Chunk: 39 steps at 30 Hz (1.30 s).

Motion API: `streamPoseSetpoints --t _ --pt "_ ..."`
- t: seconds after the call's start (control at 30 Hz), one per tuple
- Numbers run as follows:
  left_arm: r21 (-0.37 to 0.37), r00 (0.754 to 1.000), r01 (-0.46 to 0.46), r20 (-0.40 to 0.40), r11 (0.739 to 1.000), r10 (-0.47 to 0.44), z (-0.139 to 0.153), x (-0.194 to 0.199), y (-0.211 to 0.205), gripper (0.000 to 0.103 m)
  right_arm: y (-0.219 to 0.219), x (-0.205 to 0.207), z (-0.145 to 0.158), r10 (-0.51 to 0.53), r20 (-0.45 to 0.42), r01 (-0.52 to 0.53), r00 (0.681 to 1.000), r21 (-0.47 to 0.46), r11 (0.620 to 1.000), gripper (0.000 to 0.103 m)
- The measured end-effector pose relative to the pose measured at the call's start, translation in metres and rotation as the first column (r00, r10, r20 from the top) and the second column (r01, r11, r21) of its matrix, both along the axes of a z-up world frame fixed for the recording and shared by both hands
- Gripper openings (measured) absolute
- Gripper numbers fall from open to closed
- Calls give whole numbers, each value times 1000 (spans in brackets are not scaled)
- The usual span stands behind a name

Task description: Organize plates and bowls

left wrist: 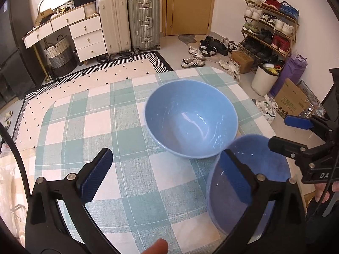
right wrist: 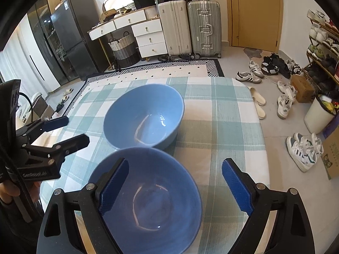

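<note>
Only right wrist shows fridge (behind bowls).

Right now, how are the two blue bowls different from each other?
The far bowl sits out in the open on the checked tablecloth; the near bowl lies right under the open right gripper, one finger above its rim. The far bowl tilts slightly; the near bowl sits level. Both are blue, empty, upright and look alike, almost touching.

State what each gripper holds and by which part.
Nothing is held. The left gripper and right gripper are open; both blue bowls sit on the table.
</note>
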State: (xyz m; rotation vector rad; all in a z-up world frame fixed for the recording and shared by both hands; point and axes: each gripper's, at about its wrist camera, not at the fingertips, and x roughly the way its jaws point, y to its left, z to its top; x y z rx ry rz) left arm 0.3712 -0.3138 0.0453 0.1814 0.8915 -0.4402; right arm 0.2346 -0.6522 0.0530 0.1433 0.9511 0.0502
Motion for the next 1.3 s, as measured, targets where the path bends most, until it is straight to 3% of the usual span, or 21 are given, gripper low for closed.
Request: streamPoseSetpoints --t 0.6,1.3 --pt "-12 999 -39 -15 999 39 -12 48 -5 100 -4 49 -10 16 -26 -16 1000 14 1000 91" --pt "-6 997 -45 -63 999 44 -51 93 -13 99 -8 91 -34 25 -71 -22 997 44 999 91"
